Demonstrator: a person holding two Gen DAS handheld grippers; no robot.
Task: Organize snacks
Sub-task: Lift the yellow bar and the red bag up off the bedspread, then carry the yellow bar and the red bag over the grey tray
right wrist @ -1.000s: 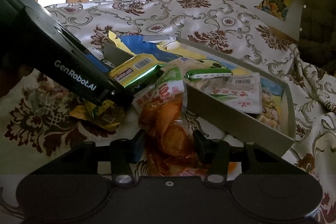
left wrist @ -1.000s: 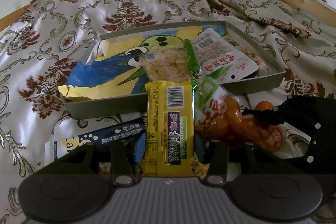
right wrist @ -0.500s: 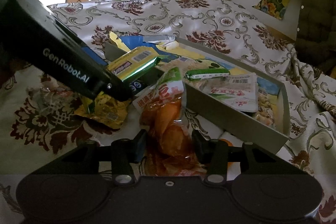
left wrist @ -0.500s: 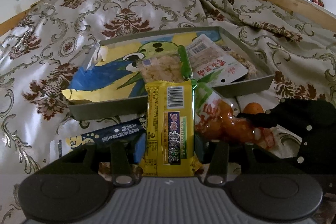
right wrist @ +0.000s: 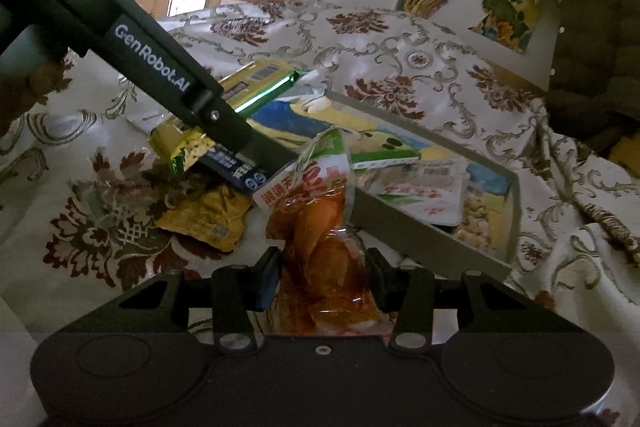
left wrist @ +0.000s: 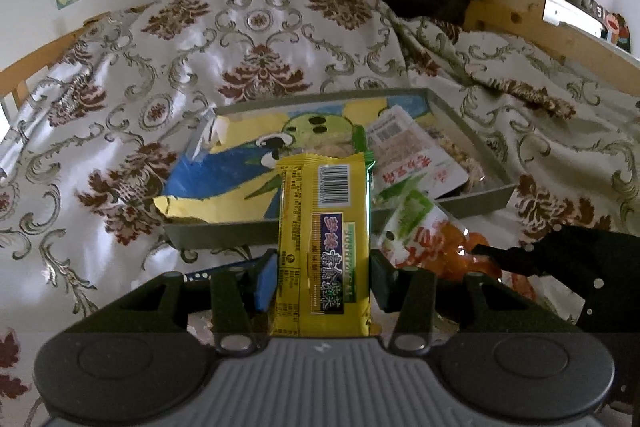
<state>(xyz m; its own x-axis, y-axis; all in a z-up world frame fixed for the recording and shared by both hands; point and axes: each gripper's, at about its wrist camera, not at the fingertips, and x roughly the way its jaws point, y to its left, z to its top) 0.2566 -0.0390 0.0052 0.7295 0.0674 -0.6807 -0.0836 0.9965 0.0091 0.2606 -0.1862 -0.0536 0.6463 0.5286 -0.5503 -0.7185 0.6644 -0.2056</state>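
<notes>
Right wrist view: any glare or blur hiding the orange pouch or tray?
Right wrist view: orange pouch sharp, slightly glossy; window glare stays top left; tray rim bent by fisheye. Left wrist view: yellow packet sharp, sheen on bedspread; corners vignetted black.

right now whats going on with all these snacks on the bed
A person is sorting snacks into a grey tray on the bed. The left claw grips a yellow snack bar, held up in front of the tray. The right claw grips an orange snack bag just outside the tray. A few packets already lie inside.
</notes>
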